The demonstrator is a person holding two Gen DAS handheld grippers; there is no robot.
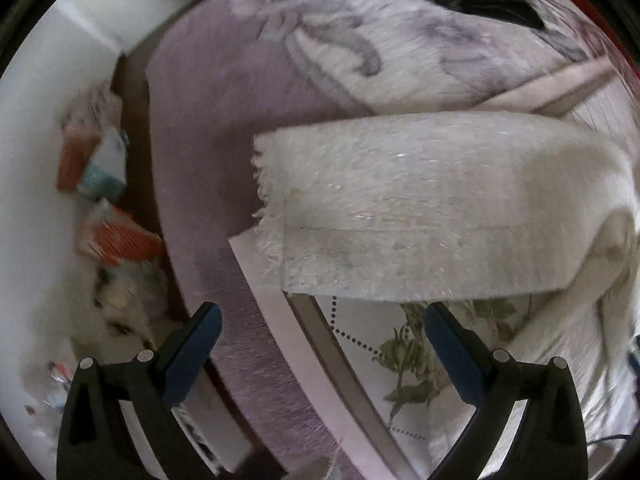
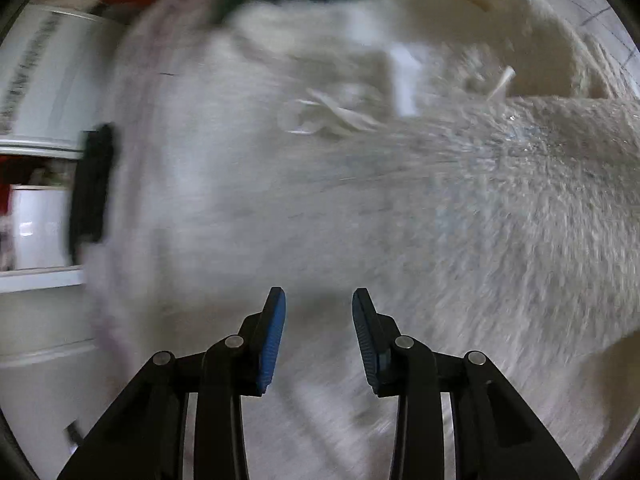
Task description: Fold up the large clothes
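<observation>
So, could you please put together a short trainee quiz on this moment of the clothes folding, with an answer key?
1. True or false: the left gripper is shut on the fluffy cream garment.
2. Multiple choice: what does the folded part of the garment lie over in the left wrist view? A) a wooden floor B) a mauve bed cover and a leaf-print sheet C) a metal tray
3. Fill in: in the right wrist view the right gripper is ____, with nothing between its pads.

Key: 1 false, its fingers are wide apart and hold nothing; 2 B; 3 open.
</observation>
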